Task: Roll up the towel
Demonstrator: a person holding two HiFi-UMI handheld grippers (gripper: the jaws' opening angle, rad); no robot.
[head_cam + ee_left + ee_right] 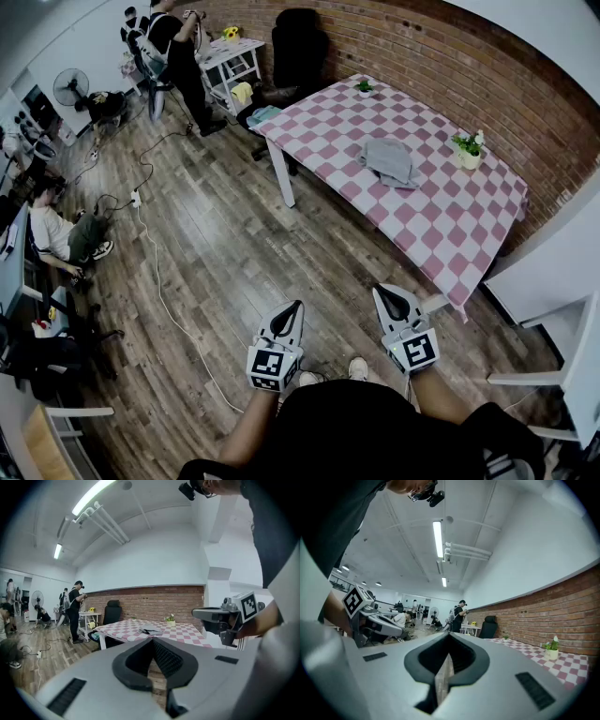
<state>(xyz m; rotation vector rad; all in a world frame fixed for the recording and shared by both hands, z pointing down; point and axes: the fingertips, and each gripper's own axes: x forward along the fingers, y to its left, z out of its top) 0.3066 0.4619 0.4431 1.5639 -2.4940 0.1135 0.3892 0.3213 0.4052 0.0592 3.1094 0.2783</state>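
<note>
Left gripper (296, 307) and right gripper (382, 293) are hovering closed and empty. On the table (422, 217), a white pot (469, 160) is holding a plant (468, 142) near the towel (389, 159).

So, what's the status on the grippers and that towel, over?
Both grippers shut and empty: left gripper, right gripper, out over the floor. Gray towel lies crumpled, unrolled, on the checkered table ahead. A potted plant stands beside it, apart.

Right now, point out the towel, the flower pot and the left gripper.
towel (389, 159), head view, middle of the grey heap.
flower pot (470, 160), head view, its white side.
left gripper (296, 307), head view, tips of its shut jaws.
</note>
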